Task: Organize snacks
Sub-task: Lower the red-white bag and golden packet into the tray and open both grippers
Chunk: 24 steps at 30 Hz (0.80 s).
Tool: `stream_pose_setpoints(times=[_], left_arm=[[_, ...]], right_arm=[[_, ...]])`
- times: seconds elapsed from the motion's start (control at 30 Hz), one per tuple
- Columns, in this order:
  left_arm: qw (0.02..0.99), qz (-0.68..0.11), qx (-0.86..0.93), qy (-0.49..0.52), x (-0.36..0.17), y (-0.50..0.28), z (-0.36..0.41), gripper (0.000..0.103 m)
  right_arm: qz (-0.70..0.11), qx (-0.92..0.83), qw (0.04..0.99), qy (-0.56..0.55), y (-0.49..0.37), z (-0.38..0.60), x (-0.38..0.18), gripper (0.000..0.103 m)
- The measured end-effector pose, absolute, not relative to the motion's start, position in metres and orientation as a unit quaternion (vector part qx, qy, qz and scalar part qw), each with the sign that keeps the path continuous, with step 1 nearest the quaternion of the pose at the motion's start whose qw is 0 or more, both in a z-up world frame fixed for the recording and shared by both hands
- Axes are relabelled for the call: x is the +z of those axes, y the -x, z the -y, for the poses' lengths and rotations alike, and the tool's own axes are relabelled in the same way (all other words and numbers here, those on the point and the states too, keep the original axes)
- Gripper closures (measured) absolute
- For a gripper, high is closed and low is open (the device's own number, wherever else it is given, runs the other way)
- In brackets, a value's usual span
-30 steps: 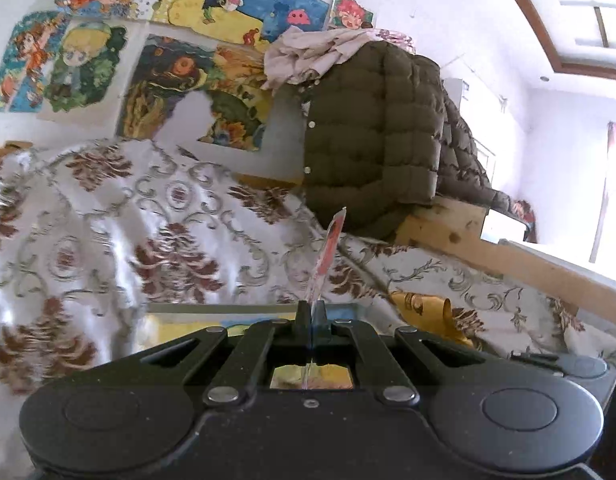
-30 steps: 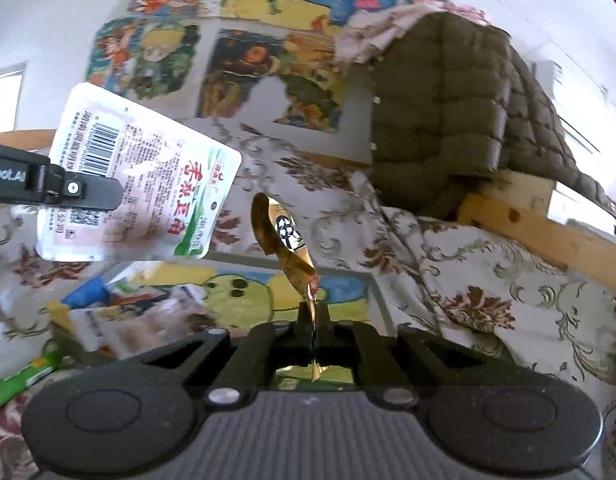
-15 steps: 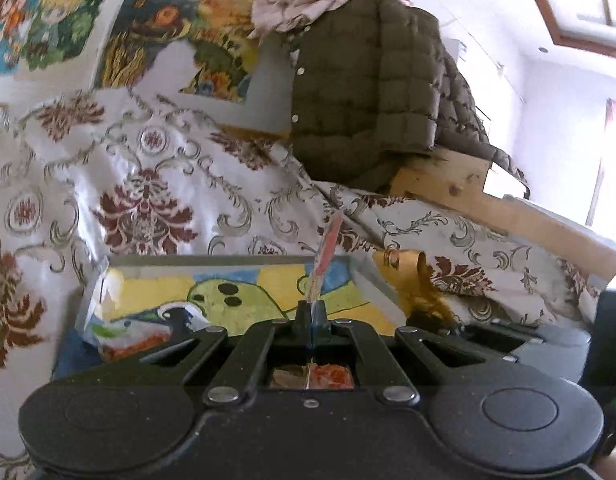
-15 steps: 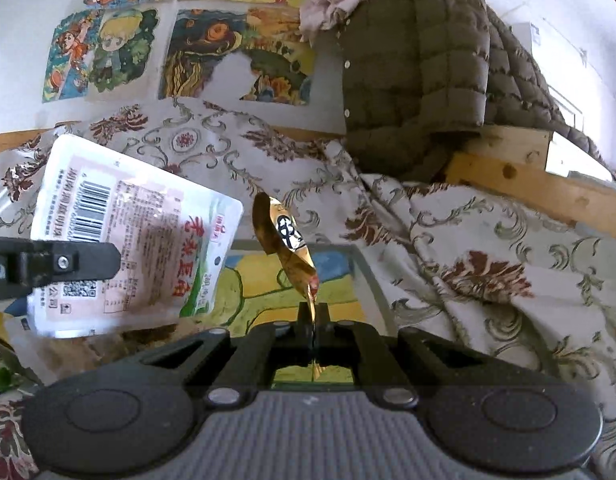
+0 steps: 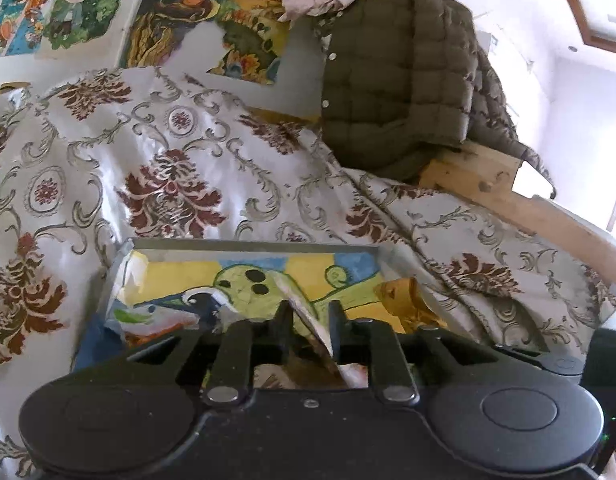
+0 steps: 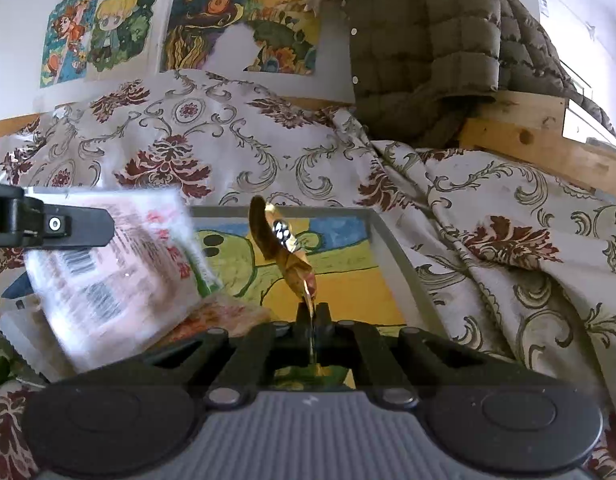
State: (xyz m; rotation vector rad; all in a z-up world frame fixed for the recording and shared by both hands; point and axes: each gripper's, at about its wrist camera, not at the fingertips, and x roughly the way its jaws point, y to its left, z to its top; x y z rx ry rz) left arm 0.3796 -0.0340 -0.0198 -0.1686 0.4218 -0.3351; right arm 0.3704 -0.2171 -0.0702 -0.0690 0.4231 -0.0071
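My left gripper (image 5: 310,322) is letting go: its jaws are opening, and the white snack packet (image 6: 108,276) tilts loose between them, leaning on one finger, pads no longer pinching it. From the right wrist camera that packet is a blur, low over the grey tray (image 6: 392,256) with the green cartoon picture on its floor, just above other wrappers heaped at the tray's near left corner. My right gripper (image 6: 312,312) is clamped tight on the thin tail of a gold foil wrapper (image 6: 280,244), which stands up over the tray's middle (black and white print on its upper fold). The tray sits on a floral bedspread (image 5: 168,168); a quilted olive jacket (image 5: 396,80) hangs behind.
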Motion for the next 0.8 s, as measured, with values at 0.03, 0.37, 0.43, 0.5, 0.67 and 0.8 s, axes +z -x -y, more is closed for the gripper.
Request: stream_pose_setpoints(times=[0.03,0.37,0.43,0.5,0.67,0.8], left_arm=[[0.961,-0.21,-0.161,0.081,-0.02,-0.38,0.034,0.079],[0.974,-0.181,-0.13,0.049,-0.01,-0.369,0.035,0.022],[0.977,-0.171,-0.122,0.044,-0.004,-0.366,0.035,0.018],[0.978,-0.166,-0.118,0.048,0.002,-0.362,0.032,0.014],[0.983,-0.145,-0.095,0.062,0.019,-0.347,0.024,0.001],[0.986,-0.132,-0.078,0.059,0.034,-0.33,0.021,0.001]], right_arm=[[-0.211,-0.003,0.977,0.034,-0.37,0.217,-0.07,0.1],[-0.206,-0.004,0.978,0.037,-0.364,0.215,-0.059,0.092],[-0.201,-0.006,0.979,0.034,-0.36,0.215,-0.053,0.083],[-0.193,-0.007,0.981,0.028,-0.354,0.216,-0.044,0.074],[-0.167,-0.011,0.986,0.02,-0.333,0.222,-0.015,0.049],[-0.143,-0.014,0.99,0.008,-0.308,0.228,0.009,0.031]])
